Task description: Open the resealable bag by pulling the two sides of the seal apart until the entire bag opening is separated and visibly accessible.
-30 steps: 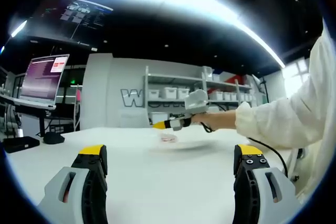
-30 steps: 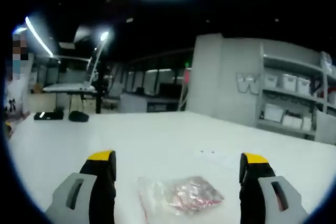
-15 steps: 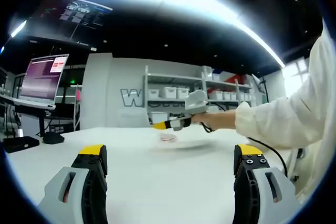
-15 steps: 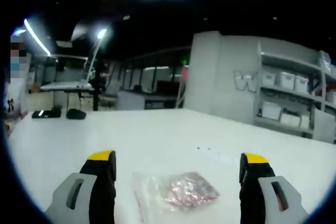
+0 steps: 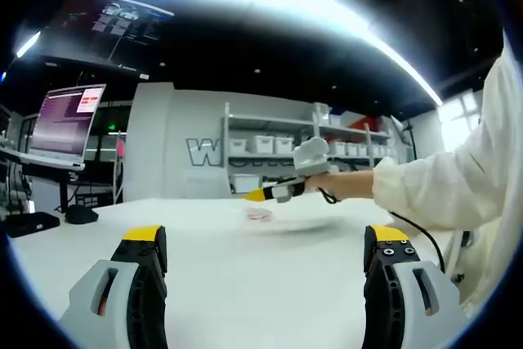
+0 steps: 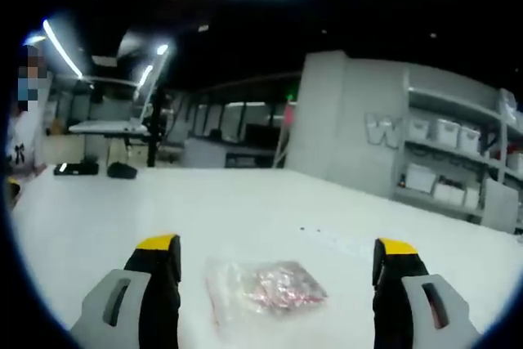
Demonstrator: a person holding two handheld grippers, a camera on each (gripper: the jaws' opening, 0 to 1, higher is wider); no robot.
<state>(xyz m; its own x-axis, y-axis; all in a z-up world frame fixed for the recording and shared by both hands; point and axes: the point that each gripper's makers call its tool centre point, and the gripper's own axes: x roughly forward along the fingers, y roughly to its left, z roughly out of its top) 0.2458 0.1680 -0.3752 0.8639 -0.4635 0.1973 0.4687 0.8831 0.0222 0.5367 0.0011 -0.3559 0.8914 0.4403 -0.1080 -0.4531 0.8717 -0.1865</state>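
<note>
A clear resealable bag (image 6: 263,289) with reddish contents lies flat on the white table (image 6: 245,218), just ahead of and between the jaws of my right gripper (image 6: 276,271), which stands open and holds nothing. In the left gripper view the same bag (image 5: 261,214) shows small and far off on the table, with the right gripper (image 5: 274,192) hovering just above it in a person's white-sleeved hand (image 5: 425,190). My left gripper (image 5: 265,255) is open over bare table, well short of the bag.
A monitor on a stand (image 5: 69,124) and dark devices (image 5: 33,222) sit at the table's left edge. Shelves with white bins (image 5: 270,146) line the back wall. A person (image 6: 24,120) stands at the far left of the right gripper view.
The right gripper has drifted slightly right in the left gripper view; the bag sits a little farther up and left between its jaws. The left gripper has held still.
</note>
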